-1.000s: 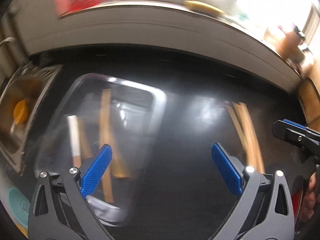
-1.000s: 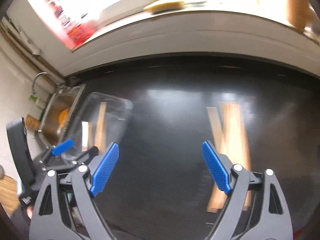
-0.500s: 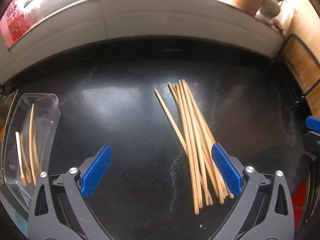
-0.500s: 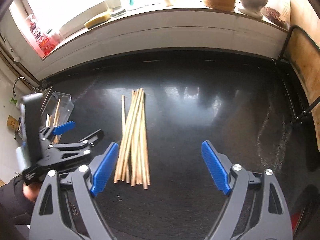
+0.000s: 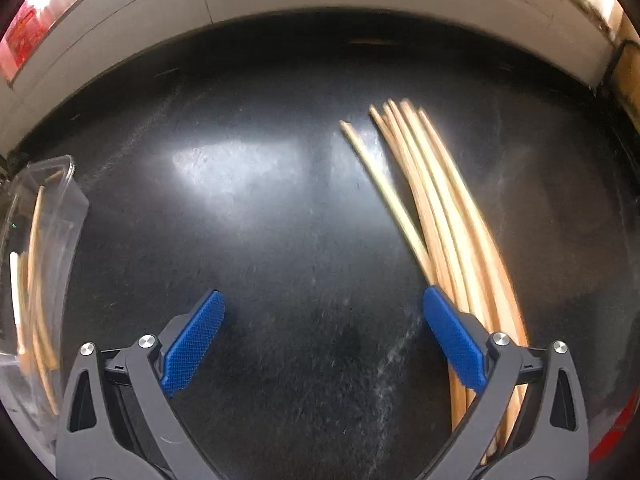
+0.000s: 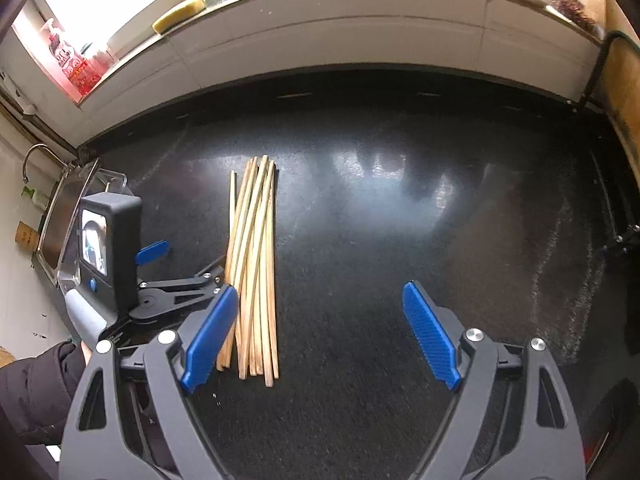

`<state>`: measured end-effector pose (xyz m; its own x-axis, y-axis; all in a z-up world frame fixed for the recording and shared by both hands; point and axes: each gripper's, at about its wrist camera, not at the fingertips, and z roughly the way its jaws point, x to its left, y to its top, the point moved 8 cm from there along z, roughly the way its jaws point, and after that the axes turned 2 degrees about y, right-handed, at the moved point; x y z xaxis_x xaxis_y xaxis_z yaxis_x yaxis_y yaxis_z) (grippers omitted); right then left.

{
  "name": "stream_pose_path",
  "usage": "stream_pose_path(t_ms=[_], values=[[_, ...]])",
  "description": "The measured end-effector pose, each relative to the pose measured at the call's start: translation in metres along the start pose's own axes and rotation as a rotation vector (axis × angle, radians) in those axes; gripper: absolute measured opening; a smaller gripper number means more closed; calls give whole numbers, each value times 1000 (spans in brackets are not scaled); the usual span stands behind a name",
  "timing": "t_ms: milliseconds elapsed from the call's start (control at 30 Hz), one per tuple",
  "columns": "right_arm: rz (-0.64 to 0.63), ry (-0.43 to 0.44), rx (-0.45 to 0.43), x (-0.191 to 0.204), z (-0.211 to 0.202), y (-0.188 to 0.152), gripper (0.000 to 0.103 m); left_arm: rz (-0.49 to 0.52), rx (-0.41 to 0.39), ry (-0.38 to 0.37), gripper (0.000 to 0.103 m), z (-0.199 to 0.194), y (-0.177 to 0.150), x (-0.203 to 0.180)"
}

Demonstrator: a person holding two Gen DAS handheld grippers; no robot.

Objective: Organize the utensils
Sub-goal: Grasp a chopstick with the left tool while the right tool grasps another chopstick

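Both the left hand-held gripper [image 5: 322,344] and the right hand-held gripper [image 6: 316,340] gape wide, empty, over the black bench [image 6: 400,208]; the chopsticks [image 6: 256,264] lie left of centre.

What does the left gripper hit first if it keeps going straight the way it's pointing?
Probably bare black countertop. The left gripper is open, with nothing between its jaws. The chopsticks lie off to the right, passing behind its right finger, so that finger might clip them; depth is unclear.
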<state>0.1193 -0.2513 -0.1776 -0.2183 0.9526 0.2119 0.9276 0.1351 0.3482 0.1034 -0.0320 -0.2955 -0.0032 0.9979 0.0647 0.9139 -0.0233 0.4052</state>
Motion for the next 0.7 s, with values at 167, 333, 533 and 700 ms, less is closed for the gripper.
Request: stream_pose_path(t_ms=[167,333,533,700], values=[[17,4,35,4,21,4,82,-37,17,-32,97,1,10,-2],[37,6,65,3,33,1,82,-47,42,-78,97,-10,9,-9],[48,3,91,-1,44,0,82,-13,52,-62,97,-9,0,-21],[32,3,99,-1,52,3,80,-31,47,-49,97,-8,2,-19]])
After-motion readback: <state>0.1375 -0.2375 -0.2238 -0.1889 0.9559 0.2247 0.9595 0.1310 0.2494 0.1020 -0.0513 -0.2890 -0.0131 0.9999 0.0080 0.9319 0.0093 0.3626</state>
